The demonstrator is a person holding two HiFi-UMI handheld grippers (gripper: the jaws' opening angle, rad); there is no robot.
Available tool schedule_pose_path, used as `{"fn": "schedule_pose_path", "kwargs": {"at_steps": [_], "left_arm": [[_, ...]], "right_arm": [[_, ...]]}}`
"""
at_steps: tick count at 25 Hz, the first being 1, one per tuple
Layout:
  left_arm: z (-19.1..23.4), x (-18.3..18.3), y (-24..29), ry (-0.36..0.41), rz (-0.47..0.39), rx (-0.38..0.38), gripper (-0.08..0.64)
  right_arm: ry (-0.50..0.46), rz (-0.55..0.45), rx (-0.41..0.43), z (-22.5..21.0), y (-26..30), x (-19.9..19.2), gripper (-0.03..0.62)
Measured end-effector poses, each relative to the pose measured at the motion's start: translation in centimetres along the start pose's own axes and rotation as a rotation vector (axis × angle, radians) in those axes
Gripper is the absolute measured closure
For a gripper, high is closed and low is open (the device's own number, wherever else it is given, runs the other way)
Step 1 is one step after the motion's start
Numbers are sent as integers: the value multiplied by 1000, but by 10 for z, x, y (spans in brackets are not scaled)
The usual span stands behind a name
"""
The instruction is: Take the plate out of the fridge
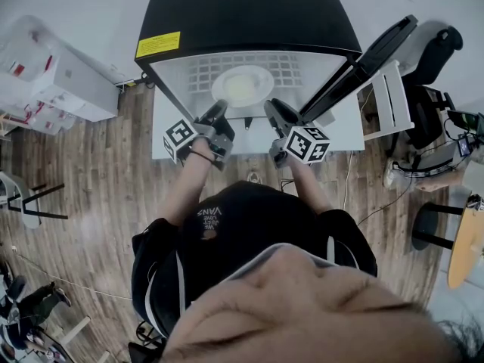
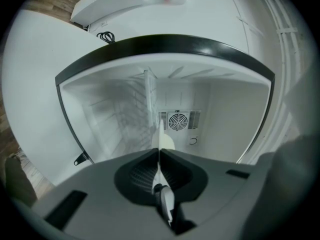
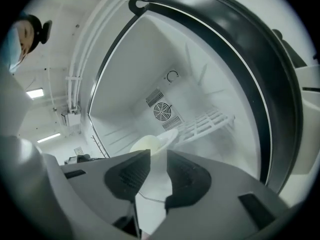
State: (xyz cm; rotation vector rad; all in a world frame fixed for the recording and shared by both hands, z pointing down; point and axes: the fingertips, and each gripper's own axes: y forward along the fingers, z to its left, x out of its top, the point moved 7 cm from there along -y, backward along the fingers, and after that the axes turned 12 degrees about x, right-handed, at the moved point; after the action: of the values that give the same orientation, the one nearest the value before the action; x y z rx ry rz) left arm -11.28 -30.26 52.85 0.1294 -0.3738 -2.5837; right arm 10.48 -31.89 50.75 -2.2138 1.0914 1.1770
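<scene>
Task is early. The black-cased, white-lined fridge (image 1: 249, 21) has its door (image 1: 370, 55) open, but the pale round plate (image 1: 243, 85) isn't out yet. It lies inside the fridge on the white wire shelf (image 1: 302, 70), w/ nothing else seen in there. Left claw (image 2: 159, 151) is pinched on the plate's near rim at the fridge mouth. Right claw (image 3: 157, 156) stands wide, rim between its jaws but ungripped. Left to do: lift the plate and pull it clear of the fridge.

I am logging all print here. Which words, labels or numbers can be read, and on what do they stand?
"VANS": on the black shirt, upside down; smaller print beside it is blurred.
Yellow label on the fridge: too small to read.
</scene>
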Motion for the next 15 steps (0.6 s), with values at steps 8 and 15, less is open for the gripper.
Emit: {"fn": "schedule_pose_path", "kwargs": {"at_steps": [8, 15], "left_arm": [[1, 0, -1, 38, 7, -3, 532], [-2, -4, -9, 54, 26, -6, 532]], "right_arm": [[281, -115, 95, -7, 1, -5, 488], [383, -140, 99, -7, 5, -8, 462]]}}
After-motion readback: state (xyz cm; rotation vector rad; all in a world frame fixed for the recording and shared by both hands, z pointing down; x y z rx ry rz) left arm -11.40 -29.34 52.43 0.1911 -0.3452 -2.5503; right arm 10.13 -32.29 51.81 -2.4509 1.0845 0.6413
